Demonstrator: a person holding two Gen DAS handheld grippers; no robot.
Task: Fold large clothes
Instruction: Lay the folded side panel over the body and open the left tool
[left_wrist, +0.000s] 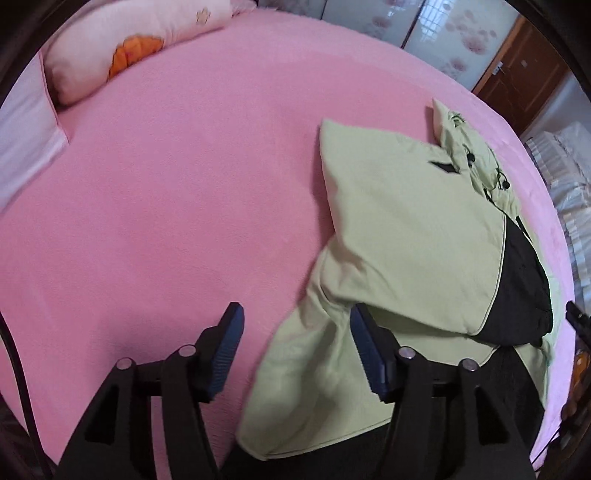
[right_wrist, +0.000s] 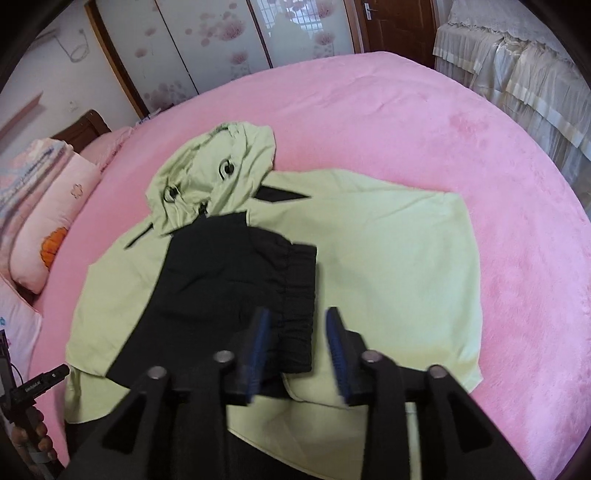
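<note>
The hooded jacket lies flat on the bed, hood toward the headboard side, with one sleeve folded across its body. Pillows sit at the bed's left edge, a draped piece of furniture beyond its far right.

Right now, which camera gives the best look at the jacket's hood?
The right wrist view: the hood lies nearly whole and facing the camera, its drawcord eyelets plain, at the far end of the green jacket. The left wrist view catches the hood only side-on, bunched at the jacket's far edge.
</note>
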